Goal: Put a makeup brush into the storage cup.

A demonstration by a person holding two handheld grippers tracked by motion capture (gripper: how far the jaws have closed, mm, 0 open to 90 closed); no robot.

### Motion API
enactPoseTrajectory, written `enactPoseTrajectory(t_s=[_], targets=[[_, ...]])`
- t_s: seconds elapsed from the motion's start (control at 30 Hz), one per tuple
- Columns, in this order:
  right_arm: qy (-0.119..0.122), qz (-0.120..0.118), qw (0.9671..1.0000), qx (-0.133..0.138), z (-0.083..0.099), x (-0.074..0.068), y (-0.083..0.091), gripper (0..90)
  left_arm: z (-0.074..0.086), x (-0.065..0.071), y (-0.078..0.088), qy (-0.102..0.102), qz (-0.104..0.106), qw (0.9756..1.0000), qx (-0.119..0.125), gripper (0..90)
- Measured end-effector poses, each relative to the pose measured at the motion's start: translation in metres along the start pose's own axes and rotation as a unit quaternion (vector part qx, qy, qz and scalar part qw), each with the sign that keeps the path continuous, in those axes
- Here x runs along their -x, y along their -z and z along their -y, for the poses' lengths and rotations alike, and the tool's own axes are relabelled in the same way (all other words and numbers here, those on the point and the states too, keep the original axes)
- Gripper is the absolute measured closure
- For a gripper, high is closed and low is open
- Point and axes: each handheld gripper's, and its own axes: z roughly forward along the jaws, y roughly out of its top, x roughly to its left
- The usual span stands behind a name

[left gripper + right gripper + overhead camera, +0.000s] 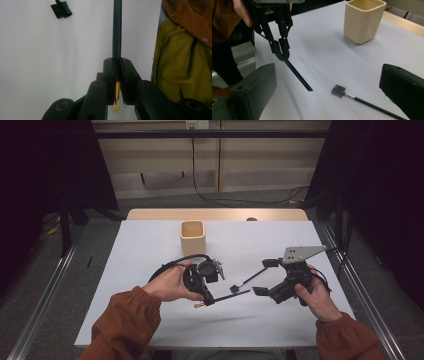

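Observation:
My left gripper (209, 298) is shut on a thin dark pencil-like stick (230, 295) with a gold end, held level just above the table. In the left gripper view the jaws (117, 61) pinch the stick (116, 35) near that gold end. A small black comb brush (248, 280) lies on the white table, its head (339, 90) close to the stick's free tip (298, 76). My right gripper (265, 277) is open to the right of the brush with nothing between its jaws. In the right gripper view (328, 80) it faces the left gripper (282, 53).
A cream square cup (192, 236) stands upright at the back middle of the white table (145, 250), also seen as the cup (363, 20) beyond the brush. Metal rails run along both table sides. The person's torso (182, 62) is close behind the left gripper.

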Motion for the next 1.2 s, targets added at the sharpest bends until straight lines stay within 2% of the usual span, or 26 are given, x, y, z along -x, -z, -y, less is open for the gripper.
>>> enactPoseTrajectory(t_s=[0.13,0.2,0.23,0.3,0.37,0.47,0.53,0.6,0.67,0.73,0.77,0.93,0.97,1.0,1.03,1.13,1.2], targets=[[0.018,-0.012,0.9985,-0.05,-0.009,0.001,-0.008,1.3,-0.002,0.0,-0.001,-0.005,0.003,0.9999,-0.011,84.0],[0.024,-0.034,0.9967,-0.07,-0.013,0.003,-0.011,2.7,-0.004,0.001,-0.002,-0.006,0.004,0.9999,-0.014,84.0],[0.023,-0.04,0.9963,-0.073,-0.015,0.004,-0.012,2.9,-0.005,0.0,-0.002,-0.009,0.008,0.9998,-0.018,84.0],[0.042,-0.053,0.995,-0.072,-0.018,0.006,-0.012,2.5,-0.007,0.0,-0.002,-0.011,0.01,0.9997,-0.018,84.0],[0.052,-0.069,0.9927,-0.084,-0.023,0.008,-0.013,2.2,-0.008,0.0,-0.002,-0.013,0.006,0.9996,-0.023,84.1],[0.079,-0.073,0.9869,-0.12,-0.029,0.006,-0.017,4.3,-0.008,0.001,-0.001,-0.012,0.001,0.9997,-0.02,84.1],[0.085,-0.085,0.9823,-0.143,-0.033,0.006,-0.02,8.3,-0.008,0.001,-0.001,-0.013,0.004,0.9997,-0.02,84.0],[0.105,-0.106,0.9759,-0.159,-0.037,0.004,-0.021,22.8,-0.008,0.002,-0.001,-0.013,0.001,0.9997,-0.021,84.0],[0.112,-0.111,0.9718,-0.175,-0.041,0.003,-0.023,21.1,-0.008,0.002,-0.001,-0.013,0.002,0.9997,-0.019,84.0],[0.118,-0.114,0.9659,-0.201,-0.043,0.003,-0.028,25.4,-0.008,0.003,-0.002,-0.012,0.002,0.9997,-0.02,84.1],[0.118,-0.118,0.9624,-0.215,-0.043,0.003,-0.03,25.6,-0.008,0.002,-0.002,-0.017,0.002,0.9995,-0.025,84.0],[0.117,-0.131,0.947,-0.269,-0.044,0.004,-0.04,31.6,-0.009,0.002,-0.004,-0.015,0.002,0.9995,-0.026,84.0],[0.121,-0.135,0.9427,-0.28,-0.044,0.004,-0.042,31.6,-0.009,0.002,-0.004,-0.016,0.003,0.9995,-0.028,84.1],[0.126,-0.131,0.9386,-0.293,-0.044,0.004,-0.044,30.3,-0.009,0.002,-0.004,-0.016,0.002,0.9995,-0.028,84.1],[0.125,-0.128,0.9376,-0.298,-0.043,0.003,-0.045,31.0,-0.009,0.002,-0.004,-0.016,0.003,0.9995,-0.028,84.1],[0.141,-0.124,0.9282,-0.321,-0.042,0.0,-0.049,32.3,-0.009,0.003,-0.005,-0.017,0.002,0.9994,-0.03,84.1],[0.147,-0.122,0.9218,-0.338,-0.041,-0.003,-0.052,29.9,-0.009,0.004,-0.006,-0.012,0.003,0.9995,-0.031,84.1]])
